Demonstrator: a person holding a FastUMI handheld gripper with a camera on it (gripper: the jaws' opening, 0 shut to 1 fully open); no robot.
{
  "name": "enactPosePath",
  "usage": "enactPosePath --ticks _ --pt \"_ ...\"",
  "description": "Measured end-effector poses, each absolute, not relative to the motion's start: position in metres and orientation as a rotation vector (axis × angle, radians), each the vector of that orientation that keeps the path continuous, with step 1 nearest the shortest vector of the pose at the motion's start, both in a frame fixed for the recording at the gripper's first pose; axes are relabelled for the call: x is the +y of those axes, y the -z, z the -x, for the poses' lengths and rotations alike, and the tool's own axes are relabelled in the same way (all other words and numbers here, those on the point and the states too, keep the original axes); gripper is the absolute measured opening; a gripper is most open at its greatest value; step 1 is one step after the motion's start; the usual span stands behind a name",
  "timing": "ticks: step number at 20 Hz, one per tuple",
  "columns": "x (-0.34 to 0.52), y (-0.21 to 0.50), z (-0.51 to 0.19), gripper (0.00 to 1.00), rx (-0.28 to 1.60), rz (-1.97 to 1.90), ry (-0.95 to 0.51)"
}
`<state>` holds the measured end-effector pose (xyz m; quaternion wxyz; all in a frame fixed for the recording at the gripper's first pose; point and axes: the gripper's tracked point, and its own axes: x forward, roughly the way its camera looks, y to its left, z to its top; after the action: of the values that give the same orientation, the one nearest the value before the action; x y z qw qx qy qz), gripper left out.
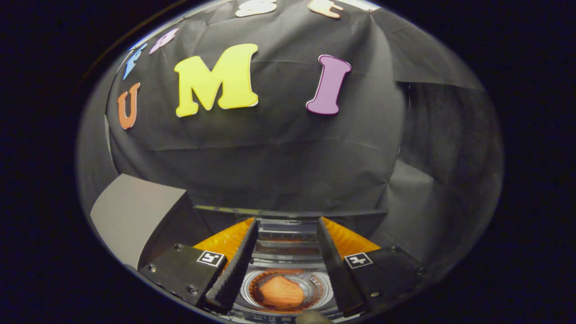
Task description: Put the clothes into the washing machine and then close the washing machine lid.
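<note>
Gripper view: looks forward along the two fingers toward the black cloth wall (279, 153) of the booth.
Gripper: the gripper (284, 252) has its fingers spread wide apart, holding nothing.
Fingers: the left finger (234, 270) and the right finger (335, 270) stand on either side of the machine's opening, touching neither the cloth inside nor each other.
Washing machine: a small washing machine (288, 234) sits between and beneath the fingers, its round drum open to view.
Clothes: an orange bundle of clothes (280, 292) lies inside the drum, between the fingers and below them.
Lid: the lid (288, 212) appears raised behind the drum.
Grey box: a grey box (135, 216) stands left of the machine.
</note>
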<state>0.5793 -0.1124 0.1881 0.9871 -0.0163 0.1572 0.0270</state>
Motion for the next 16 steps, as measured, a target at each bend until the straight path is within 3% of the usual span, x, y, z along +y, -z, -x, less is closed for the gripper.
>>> enactPosePath --ticks 16 --pt "-0.112 -0.17 -0.675 0.83 0.429 -0.004 -0.004"
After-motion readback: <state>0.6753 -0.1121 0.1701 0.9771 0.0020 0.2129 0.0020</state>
